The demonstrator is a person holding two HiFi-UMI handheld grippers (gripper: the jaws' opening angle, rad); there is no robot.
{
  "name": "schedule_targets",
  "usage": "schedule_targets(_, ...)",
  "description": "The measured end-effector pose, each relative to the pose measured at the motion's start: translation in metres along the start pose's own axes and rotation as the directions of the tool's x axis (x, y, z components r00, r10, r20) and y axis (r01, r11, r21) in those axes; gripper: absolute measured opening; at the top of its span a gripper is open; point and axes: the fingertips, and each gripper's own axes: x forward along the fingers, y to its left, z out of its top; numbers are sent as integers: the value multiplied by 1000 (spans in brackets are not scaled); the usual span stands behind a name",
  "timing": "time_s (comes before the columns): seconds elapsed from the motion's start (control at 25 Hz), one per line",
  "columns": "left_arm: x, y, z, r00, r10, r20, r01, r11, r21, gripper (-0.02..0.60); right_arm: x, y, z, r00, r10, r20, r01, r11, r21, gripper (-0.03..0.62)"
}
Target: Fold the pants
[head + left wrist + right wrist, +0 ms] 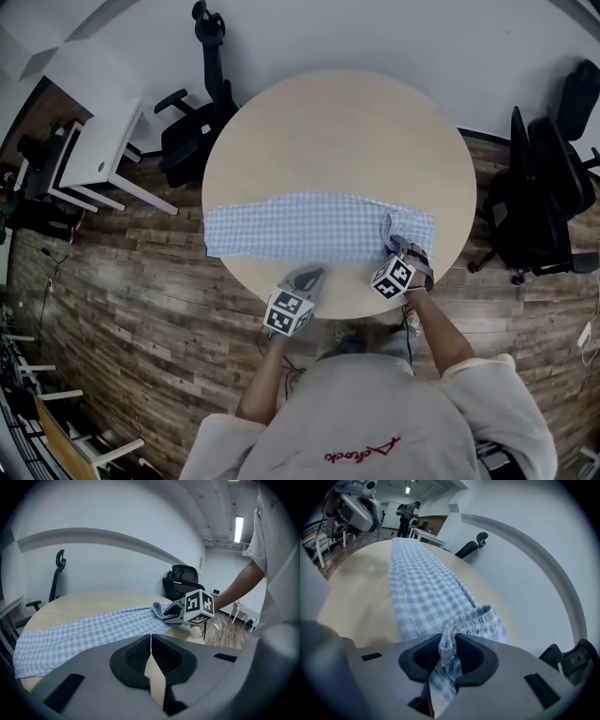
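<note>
1. Looking at the pants [309, 227] stretched out as one long strip across the near half of the round table [337, 122], long axis running left to right in the head view
2. Got the waistband [480, 616] end pointing to the person's right, leg ends pointing left and reaching the table's left edge
3. Thin woven cloth by the look of it, small light-blue-and-white gingham check, mostly flat, rumpled and lifted at the right end, with gathered, ruffly elastic along the waistband
4. As for the right gripper [447, 651]: clamped on the waistband edge, a bunched fold of the check cloth pinched between the dark pads, jaws only as far apart as the cloth is thick
5. As for the left gripper [151, 641]: closed all the way, jaw tips meeting, nothing caught between them, hanging by the near table edge just beside the pants' long side, roughly mid-length; can't tell about contact with the tabletop
6. Smooth, pale wood-look tabletop over a brown plank floor [122, 309], plus a black office chair [192, 127] beyond the far left of the table, a second black chair [539, 187] on the right and a white desk [94, 141] off to the left
</note>
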Motion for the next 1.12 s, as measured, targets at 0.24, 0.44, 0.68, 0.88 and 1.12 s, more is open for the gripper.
schedule_targets(0.24, 22, -15, 17, 998, -56, 8, 56, 998, 34, 35, -14, 6, 11, 981, 157, 114, -181, 952, 246, 228)
schedule_targets(0.44, 48, -32, 44, 993, -116, 19, 114, 990, 78, 35, -51, -21, 16, 962, 76, 263, -183, 895, 407, 250)
schedule_targets(0.68, 85, -68, 79, 980, -193, 55, 187, 978, 93, 35, -57, -86, -75, 985, -76, 152, -85, 557, 826, 250)
schedule_targets(0.88, 104, -90, 85, 973, -228, 44, 223, 969, 107, 35, -49, -81, -117, 994, -25, 106, -89, 371, 924, 250)
schedule_targets(1.12, 105, -80, 83, 979, -201, 33, 197, 976, 96, 35, -35, -63, -123, 996, 60, 64, -83, 391, 917, 205)
